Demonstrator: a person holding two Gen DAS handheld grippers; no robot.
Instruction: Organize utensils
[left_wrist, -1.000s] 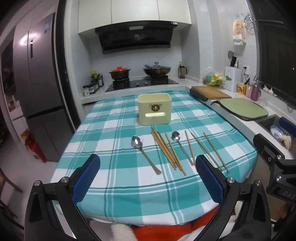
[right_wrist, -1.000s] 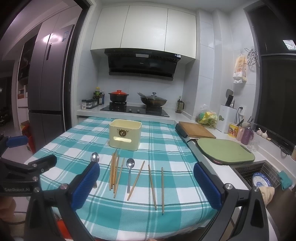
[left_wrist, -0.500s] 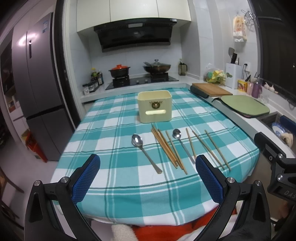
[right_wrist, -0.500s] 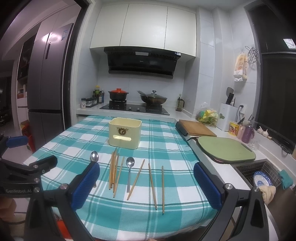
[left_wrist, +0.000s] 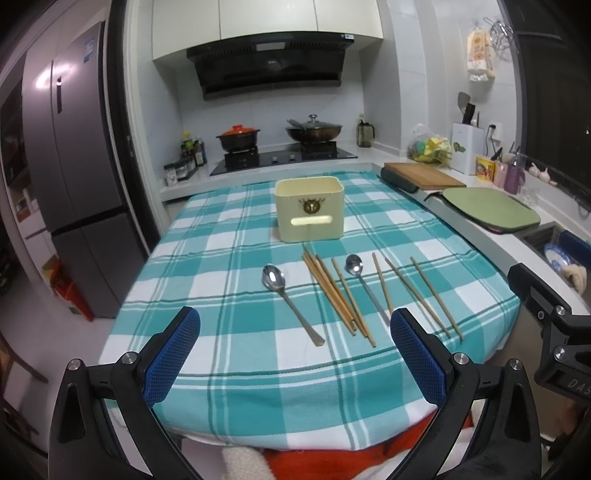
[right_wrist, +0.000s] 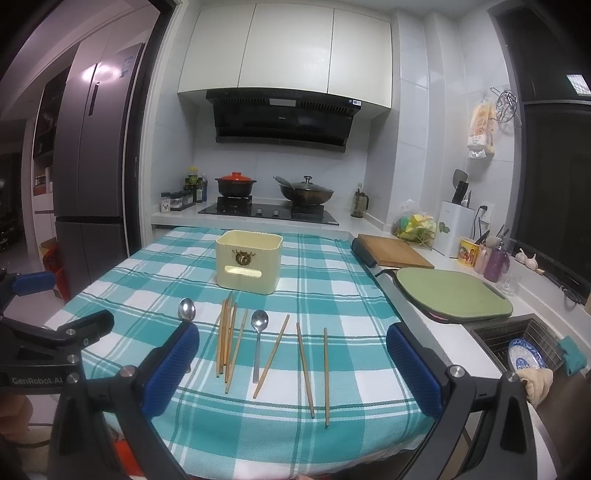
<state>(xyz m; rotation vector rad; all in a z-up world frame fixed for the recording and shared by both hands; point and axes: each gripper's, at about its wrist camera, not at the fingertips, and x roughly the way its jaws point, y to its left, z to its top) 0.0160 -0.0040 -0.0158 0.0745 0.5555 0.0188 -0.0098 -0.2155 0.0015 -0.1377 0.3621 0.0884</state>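
A cream utensil holder (left_wrist: 309, 209) (right_wrist: 249, 261) stands upright on the teal checked tablecloth (left_wrist: 236, 258). In front of it lie two metal spoons, one at the left (left_wrist: 291, 302) (right_wrist: 187, 309) and one in the middle (left_wrist: 364, 285) (right_wrist: 258, 339), among several wooden chopsticks (left_wrist: 334, 293) (right_wrist: 229, 338). My left gripper (left_wrist: 295, 354) is open and empty above the table's near edge. My right gripper (right_wrist: 291, 369) is open and empty, near the front edge too. Each gripper's body shows in the other's view.
A wooden cutting board (right_wrist: 395, 251) and a green board (right_wrist: 452, 291) lie on the counter to the right. A sink with a blue plate (right_wrist: 524, 356) is at the right. A stove with pots (right_wrist: 269, 192) is behind. A fridge (left_wrist: 70, 192) stands left.
Both grippers have edged slightly forward and tilted a little; the table and utensils sit lower in view. Nothing was taken hold of.
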